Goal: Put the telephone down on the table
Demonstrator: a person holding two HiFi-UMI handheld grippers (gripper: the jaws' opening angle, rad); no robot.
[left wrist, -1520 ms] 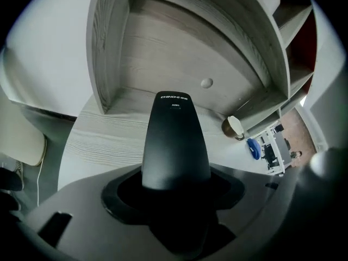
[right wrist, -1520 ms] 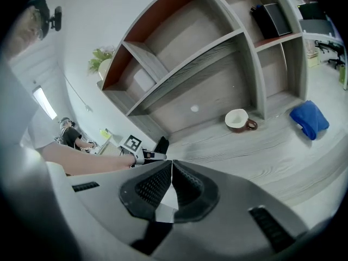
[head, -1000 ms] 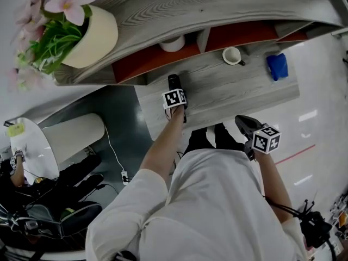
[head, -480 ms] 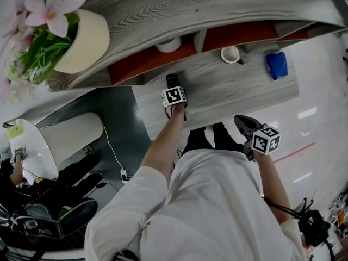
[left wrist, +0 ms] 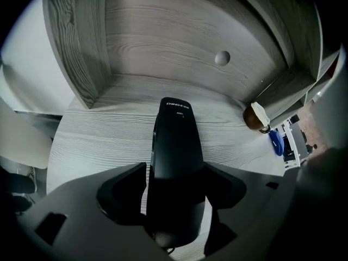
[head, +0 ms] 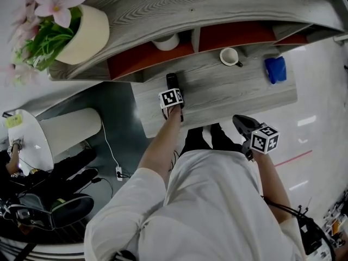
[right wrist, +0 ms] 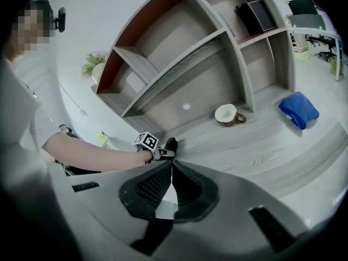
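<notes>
The black telephone handset (head: 172,81) lies flat on the grey wood-grain table (head: 239,91), near its left end under the shelf. My left gripper (head: 173,88) points steeply down over it. In the left gripper view the telephone (left wrist: 176,145) runs lengthwise between the jaws of my left gripper (left wrist: 176,170). Those jaws have just been opening, and a thin gap shows at the left pad. My right gripper (head: 242,121) hangs off the table's front edge, with nothing held. In its own view my right gripper (right wrist: 171,165) has its pads meeting, and the telephone (right wrist: 170,144) lies beyond them.
A white cup (head: 229,56) and a blue cloth (head: 275,69) sit further right on the table. A curved shelf unit (head: 217,4) overhangs the back, with a cream flower pot (head: 81,34) on top at the left. Cables and bags lie on the floor at the lower left.
The head view has shifted slightly. Both grippers and the telephone stay where they were.
</notes>
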